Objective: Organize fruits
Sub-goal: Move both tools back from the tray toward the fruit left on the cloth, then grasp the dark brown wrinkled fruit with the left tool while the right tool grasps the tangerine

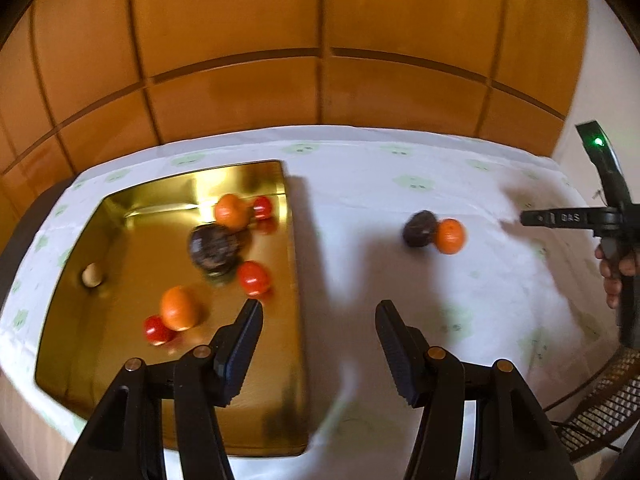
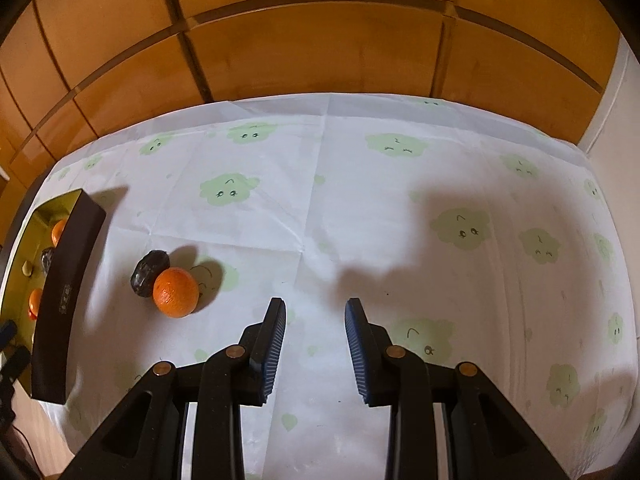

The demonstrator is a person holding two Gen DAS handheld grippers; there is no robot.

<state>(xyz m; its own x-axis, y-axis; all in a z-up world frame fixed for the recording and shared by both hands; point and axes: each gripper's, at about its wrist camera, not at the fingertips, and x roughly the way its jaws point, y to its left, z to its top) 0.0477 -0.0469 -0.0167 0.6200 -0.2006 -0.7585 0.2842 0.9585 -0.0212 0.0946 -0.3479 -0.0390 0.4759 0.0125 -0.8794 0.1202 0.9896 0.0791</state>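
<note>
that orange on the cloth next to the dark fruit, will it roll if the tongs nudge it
Probably yes. The orange is round and sits on a flat tablecloth, so a nudge would likely send it rolling. The dark fruit touching it may block motion that way. Its dimpled peel should give the ribbed pads some grip.

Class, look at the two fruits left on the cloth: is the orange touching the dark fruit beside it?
Touching. In the right wrist view the orange presses against the dark fruit with no cloth showing between them.
</note>
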